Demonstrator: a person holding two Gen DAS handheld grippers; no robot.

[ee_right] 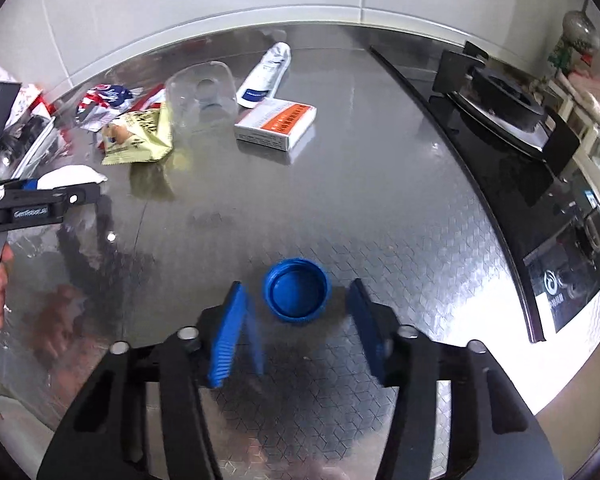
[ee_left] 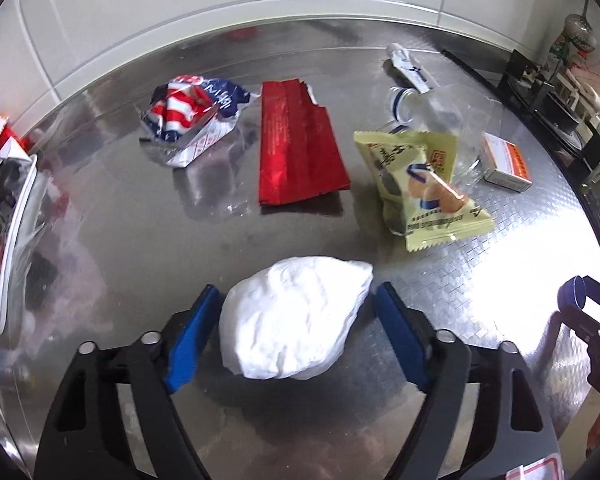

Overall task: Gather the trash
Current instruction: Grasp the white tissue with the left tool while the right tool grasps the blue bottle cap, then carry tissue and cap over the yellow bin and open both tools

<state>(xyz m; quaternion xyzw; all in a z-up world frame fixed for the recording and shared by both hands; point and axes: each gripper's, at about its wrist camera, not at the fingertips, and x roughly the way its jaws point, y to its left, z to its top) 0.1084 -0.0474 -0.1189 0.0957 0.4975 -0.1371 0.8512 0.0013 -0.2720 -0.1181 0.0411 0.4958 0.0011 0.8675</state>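
steel counter [ee_left: 440, 292]: trash is spread across it. left gripper [ee_left: 296, 300]: a crumpled white tissue [ee_left: 296, 320] is bracketed between parted blue pads, the left pad at its edge, the right just clear; no grip is seen. right gripper [ee_right: 296, 300]: an upturned blue bottle cap [ee_right: 296, 290] is flanked by parted pads, untouched. beyond are listed: red wrapper [ee_left: 300, 152], yellow snack packet [ee_left: 420, 184], small box [ee_right: 278, 126], tube [ee_right: 266, 74].

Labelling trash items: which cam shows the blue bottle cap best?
Right wrist view: the blue bottle cap lies open side up, whole, between the right gripper pads. Left wrist view catches only a small slice of it at the right edge.
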